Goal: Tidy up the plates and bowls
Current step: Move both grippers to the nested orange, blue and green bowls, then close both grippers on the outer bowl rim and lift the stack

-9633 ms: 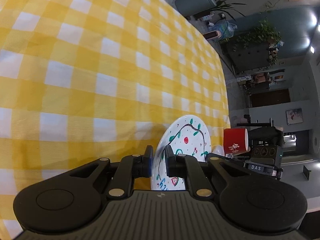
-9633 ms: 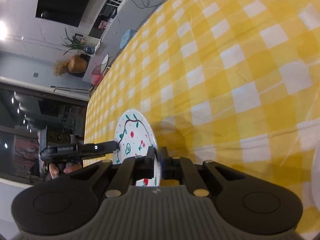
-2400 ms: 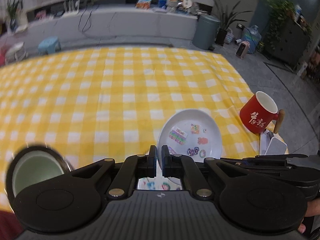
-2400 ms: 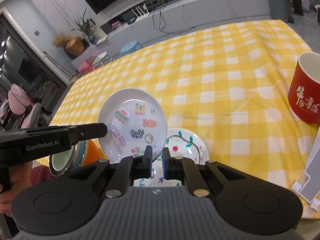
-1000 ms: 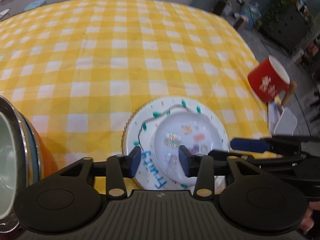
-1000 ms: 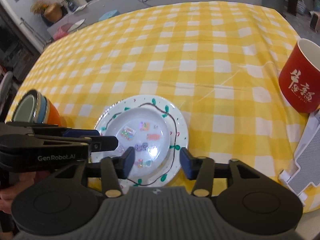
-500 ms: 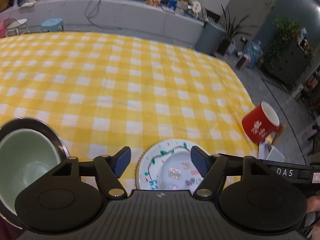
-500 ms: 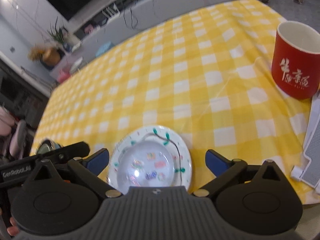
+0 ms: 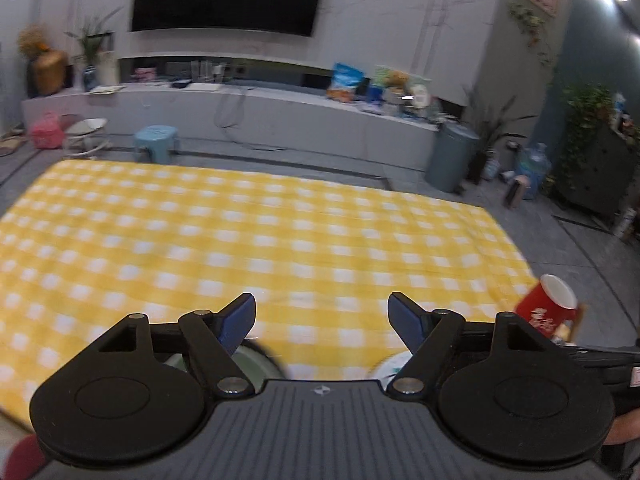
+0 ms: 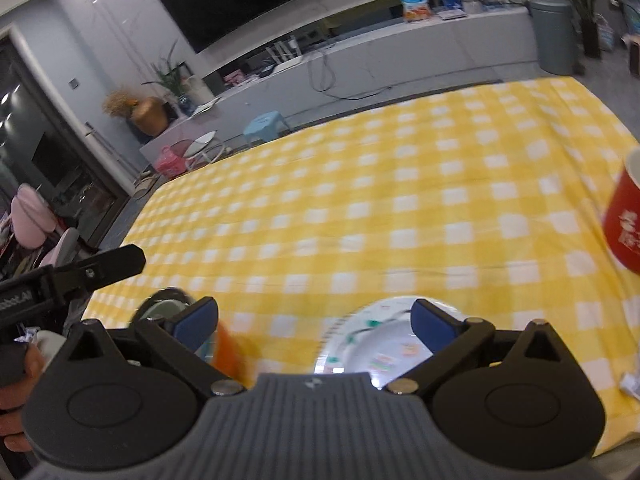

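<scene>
In the left wrist view, the left tongs [image 9: 322, 316] stand wide open with nothing between the blue pads [image 9: 240, 316]. Their jaws have just been opening: a second ago they were half open over the plates, and earlier they were closed on the rim of a plate. Now the view is higher and looks across the yellow checked worktop [image 9: 256, 248] toward the far wall. Only a small white edge of the painted plate [image 9: 394, 364] shows, just beside the right finger, where half a second ago most of the plate was visible. The green bowl [image 9: 248, 364] shows partly behind the left finger, to the left of the plate. The red mug [image 9: 546, 304] stands to the right of the plate, near the edge of the worktop.

In the right wrist view, the right tongs [image 10: 314, 322] are also wide open and hold nothing; a second ago the jaws were only half open. The painted plate [image 10: 360, 328] lies on the worktop [image 10: 400, 200], with the smaller sticker plate [image 10: 390, 356] stacked inside it. Both plates are lower in the picture than half a second ago, partly hidden by the tongs body. The stacked bowls [image 10: 168, 304], with an orange side, stand to the left of the plate, and the red mug [image 10: 626, 220] stands to the right of it. The left tongs [image 10: 100, 268] come in left of the bowls.
</scene>
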`<state>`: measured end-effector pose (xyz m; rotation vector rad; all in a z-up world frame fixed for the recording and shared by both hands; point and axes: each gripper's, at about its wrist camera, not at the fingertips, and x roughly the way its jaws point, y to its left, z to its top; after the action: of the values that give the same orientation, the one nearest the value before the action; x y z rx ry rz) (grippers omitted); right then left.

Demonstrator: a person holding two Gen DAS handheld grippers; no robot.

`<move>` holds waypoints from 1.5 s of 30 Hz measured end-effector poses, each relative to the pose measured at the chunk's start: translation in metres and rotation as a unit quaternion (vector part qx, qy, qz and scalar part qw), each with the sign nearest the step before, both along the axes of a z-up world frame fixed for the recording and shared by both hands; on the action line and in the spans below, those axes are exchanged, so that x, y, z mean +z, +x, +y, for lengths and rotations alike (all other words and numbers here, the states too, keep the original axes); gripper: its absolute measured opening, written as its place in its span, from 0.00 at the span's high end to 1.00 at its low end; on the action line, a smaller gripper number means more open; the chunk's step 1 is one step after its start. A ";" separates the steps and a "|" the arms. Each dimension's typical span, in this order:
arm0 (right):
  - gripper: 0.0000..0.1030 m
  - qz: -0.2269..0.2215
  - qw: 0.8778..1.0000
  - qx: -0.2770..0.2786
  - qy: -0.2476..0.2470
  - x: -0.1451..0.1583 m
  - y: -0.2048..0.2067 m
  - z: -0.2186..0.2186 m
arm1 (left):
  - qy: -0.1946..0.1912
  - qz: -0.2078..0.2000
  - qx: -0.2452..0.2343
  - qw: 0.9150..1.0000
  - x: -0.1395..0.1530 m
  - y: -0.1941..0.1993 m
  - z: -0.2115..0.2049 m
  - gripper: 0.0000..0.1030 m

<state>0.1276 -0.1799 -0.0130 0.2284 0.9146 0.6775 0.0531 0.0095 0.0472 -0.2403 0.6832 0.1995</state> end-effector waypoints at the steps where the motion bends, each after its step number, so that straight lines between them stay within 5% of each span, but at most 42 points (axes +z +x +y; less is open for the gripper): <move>1: 0.03 0.001 1.000 0.006 0.000 0.003 -0.002 0.008 | 0.005 0.007 0.007 1.000 0.000 -0.002 0.006 0.14; 7: 0.03 0.038 0.998 0.032 0.026 0.008 -0.012 0.043 | 0.029 0.044 0.058 0.997 -0.009 -0.017 0.043 0.14; 14: 0.03 0.058 0.997 0.053 0.008 0.000 -0.022 0.089 | -0.014 0.117 0.055 0.992 -0.034 -0.019 0.082 0.15; 19: 0.15 0.130 0.991 0.044 -0.003 -0.036 -0.013 0.116 | -0.037 0.159 0.058 0.985 -0.063 -0.014 0.096 0.18; 37: 0.46 0.200 0.976 0.086 -0.001 -0.094 -0.011 0.144 | -0.176 0.185 0.075 0.964 -0.113 0.000 0.120 0.24; 45: 0.45 0.197 0.977 0.086 0.008 -0.104 -0.013 0.148 | -0.141 0.177 0.064 0.972 -0.113 0.007 0.102 0.16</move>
<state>0.1143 -0.0316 -0.1165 0.3075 1.3203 0.8162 0.0604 0.1119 -0.0655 -0.5307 1.0529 0.2724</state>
